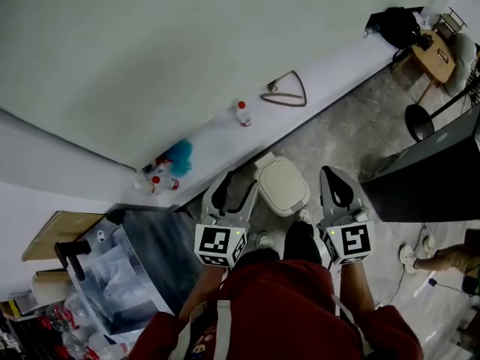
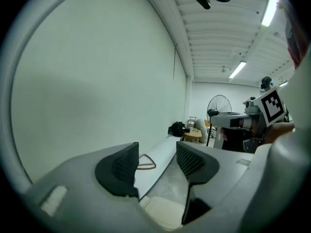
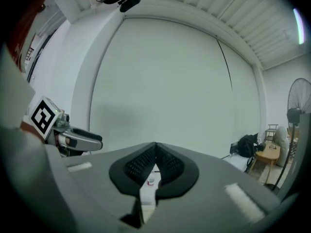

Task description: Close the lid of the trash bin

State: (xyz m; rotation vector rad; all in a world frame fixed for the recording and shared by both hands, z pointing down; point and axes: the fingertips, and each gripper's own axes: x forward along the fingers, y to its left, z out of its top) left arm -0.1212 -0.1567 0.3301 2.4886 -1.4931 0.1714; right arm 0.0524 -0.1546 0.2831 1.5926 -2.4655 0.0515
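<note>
Sleeves (image 1: 379, 328) of your red top fill the near edge of the head view, and from them both tools reach forward about level, well above the floor. Your left tool (image 1: 234, 192) stands released, its jaws apart with nothing between them. Your right tool (image 1: 339, 187) is clenched pad to pad on nothing. Neither touches anything, which reads to me as hands held clear because the job is done.

Between and below them the trash bin (image 1: 280, 184) sits on the grey floor (image 1: 352, 118), tight against the front edge of the white ledge (image 1: 330, 70). Its cream lid (image 1: 286, 192) lies flat and shut.

Farther along that ledge stand a bottle (image 1: 242, 113) and a looped strap or hanger (image 1: 286, 91), out of the way near the wall. At the far end sit a small wooden table (image 1: 435, 57) and a dark bag (image 1: 396, 25).
</note>
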